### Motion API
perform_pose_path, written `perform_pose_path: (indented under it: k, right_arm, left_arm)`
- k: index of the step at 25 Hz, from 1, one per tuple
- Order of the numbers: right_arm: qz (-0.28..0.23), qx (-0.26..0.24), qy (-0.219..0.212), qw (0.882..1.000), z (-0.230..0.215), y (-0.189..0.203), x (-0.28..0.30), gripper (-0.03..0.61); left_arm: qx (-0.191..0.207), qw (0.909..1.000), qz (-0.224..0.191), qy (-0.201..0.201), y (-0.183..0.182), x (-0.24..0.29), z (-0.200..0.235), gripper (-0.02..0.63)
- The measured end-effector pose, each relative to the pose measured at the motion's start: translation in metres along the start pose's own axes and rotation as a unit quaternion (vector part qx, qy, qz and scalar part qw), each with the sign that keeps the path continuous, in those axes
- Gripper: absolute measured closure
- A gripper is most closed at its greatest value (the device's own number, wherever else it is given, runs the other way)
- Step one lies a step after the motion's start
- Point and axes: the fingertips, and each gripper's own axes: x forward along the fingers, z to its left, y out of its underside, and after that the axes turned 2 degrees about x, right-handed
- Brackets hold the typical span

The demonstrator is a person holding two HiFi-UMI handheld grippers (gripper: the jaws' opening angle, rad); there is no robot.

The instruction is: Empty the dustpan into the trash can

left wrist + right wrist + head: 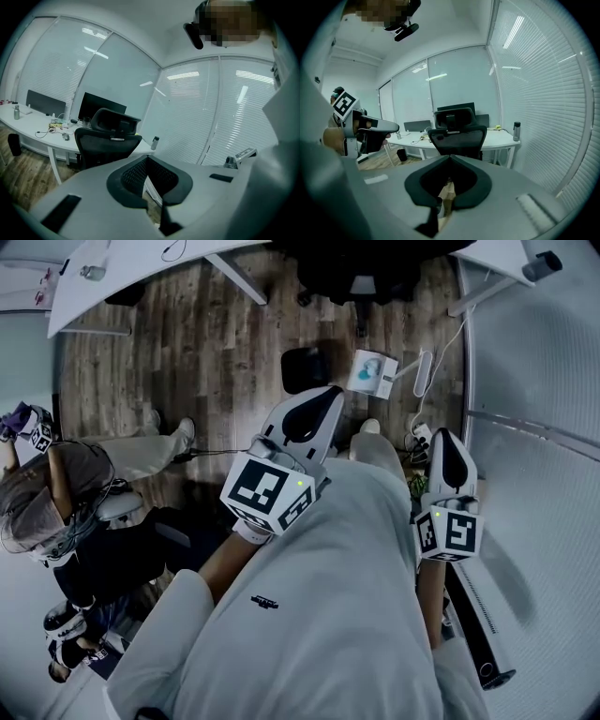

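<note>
Nothing started: left gripper (319, 401) and right gripper (446, 442) both have jaws together, empty, above the wooden floor (216, 343). No dustpan visible; the dark bin-like shape (305, 369) ahead is possibly the trash can.

Wooden floor (216, 343) under office chair (457, 136)

Pale grey top (319, 634), small dark logo (264, 602) at six o'clock; white, black-padded left gripper (321, 401) and right gripper (444, 439), each bearing a black-and-white marker cube (267, 493).
</note>
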Motion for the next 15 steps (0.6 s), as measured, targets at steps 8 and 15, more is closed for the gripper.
perform_pose_path:
  k: [8, 15]
  right_arm:
    - [0.008, -0.003, -0.031, 0.999, -0.042, 0.005, 0.004, 0.568]
    - [0.005, 0.012, -0.047, 0.999, -0.063, -0.001, 0.016, 0.568]
  left_arm:
    - [0.009, 0.9995, 0.003, -0.029, 0.001, 0.036, -0.026, 0.607]
    - [0.007, 0.9985, 0.019, -0.052, 0.006, 0.050, -0.028, 0.607]
